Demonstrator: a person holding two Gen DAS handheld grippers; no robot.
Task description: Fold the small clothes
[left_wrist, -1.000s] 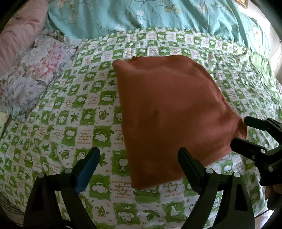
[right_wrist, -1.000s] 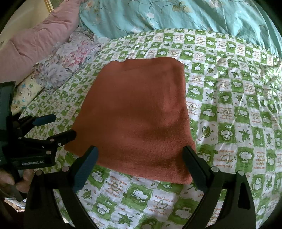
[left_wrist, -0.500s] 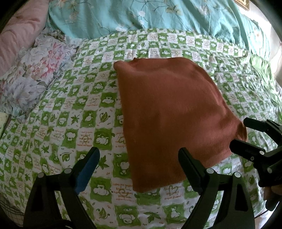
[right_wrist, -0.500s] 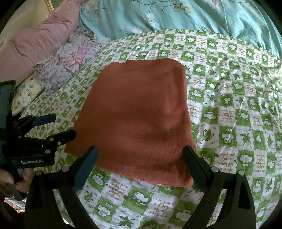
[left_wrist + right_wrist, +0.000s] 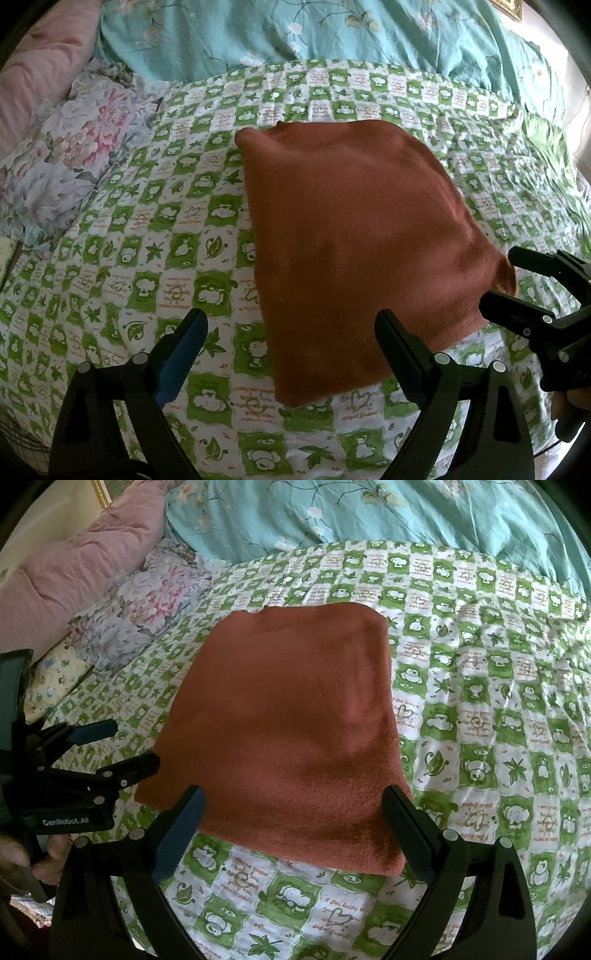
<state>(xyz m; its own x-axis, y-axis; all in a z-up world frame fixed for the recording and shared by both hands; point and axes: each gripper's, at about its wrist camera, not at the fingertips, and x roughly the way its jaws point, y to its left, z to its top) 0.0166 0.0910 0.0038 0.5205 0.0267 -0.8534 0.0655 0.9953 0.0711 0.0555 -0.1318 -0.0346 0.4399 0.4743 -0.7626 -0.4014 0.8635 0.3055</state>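
A rust-orange folded cloth (image 5: 354,236) lies flat on the green-and-white checked bedspread (image 5: 155,236); it also shows in the right wrist view (image 5: 288,723). My left gripper (image 5: 291,332) is open and empty, hovering over the cloth's near left corner. My right gripper (image 5: 295,805) is open and empty, hovering over the cloth's near edge. The right gripper (image 5: 509,280) shows at the cloth's right corner in the left wrist view. The left gripper (image 5: 122,746) shows at the cloth's left corner in the right wrist view.
A teal floral duvet (image 5: 314,33) lies across the far side of the bed. A flowered pillow (image 5: 70,158) and a pink quilt (image 5: 81,565) sit at the far left. The checked bedspread (image 5: 498,720) spreads around the cloth.
Both grippers have drifted slightly back from the cloth, so it sits a little farther in both views. The cloth has not moved and both grippers stay open.
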